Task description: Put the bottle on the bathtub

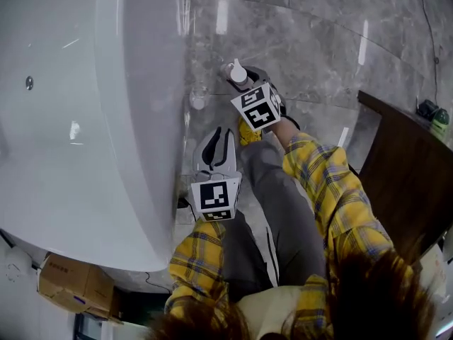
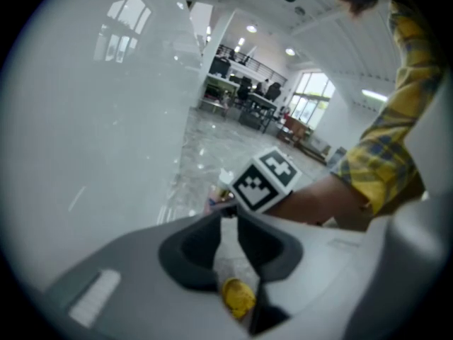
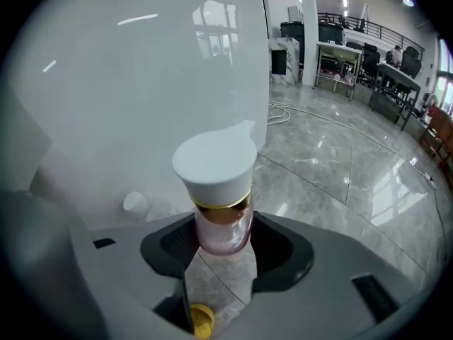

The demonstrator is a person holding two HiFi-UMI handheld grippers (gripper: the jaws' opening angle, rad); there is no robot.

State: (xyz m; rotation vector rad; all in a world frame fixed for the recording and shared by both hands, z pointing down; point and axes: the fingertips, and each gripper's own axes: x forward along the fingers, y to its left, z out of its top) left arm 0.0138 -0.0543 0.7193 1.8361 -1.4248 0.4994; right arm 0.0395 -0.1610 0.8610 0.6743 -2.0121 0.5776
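Observation:
A bottle [image 3: 216, 183] with a white cap, a gold band and a pink clear body stands upright between the jaws of my right gripper [image 3: 223, 236], which is shut on its body. From the head view, that gripper [image 1: 241, 82] holds the bottle [image 1: 237, 71] low over the grey marble floor, just right of the white bathtub [image 1: 71, 119]. The tub's curved outer wall [image 3: 127, 83] rises right behind the bottle. My left gripper [image 1: 220, 133] hovers nearer to me beside the tub wall. Its jaws [image 2: 226, 217] are shut with nothing in them.
A small clear bottle with a white cap [image 1: 198, 99] stands on the floor against the tub, its cap [image 3: 134, 204] left of my right gripper. A dark wooden cabinet [image 1: 407, 168] stands at the right. A cardboard box [image 1: 71, 282] lies below the tub's near end.

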